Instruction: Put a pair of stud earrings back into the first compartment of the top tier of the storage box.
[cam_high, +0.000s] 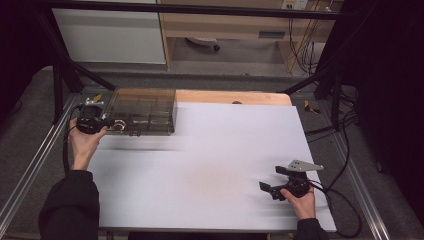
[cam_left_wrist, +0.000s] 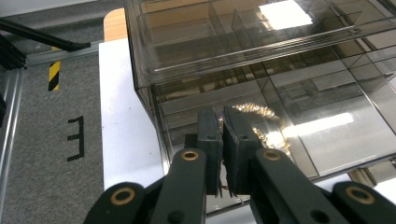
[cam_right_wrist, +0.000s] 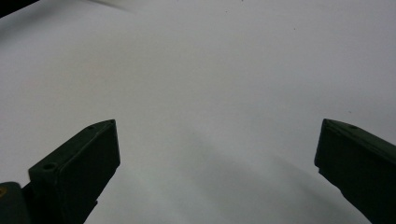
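At the white tabletop's (cam_high: 210, 165) far left corner, the left gripper (cam_left_wrist: 222, 140) pinches a gold chain bracelet (cam_left_wrist: 254, 112) over the smoky transparent plastic compartment box (cam_left_wrist: 261, 70), apparently for storage. The right gripper (cam_right_wrist: 217, 154), jaws wide and empty, waits near the right edge.

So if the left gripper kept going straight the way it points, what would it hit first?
Probably the gold bracelet in the smoky clear organizer box. The left gripper, jaws shut, seems to pinch a thin gold strand already, though depth is unclear.
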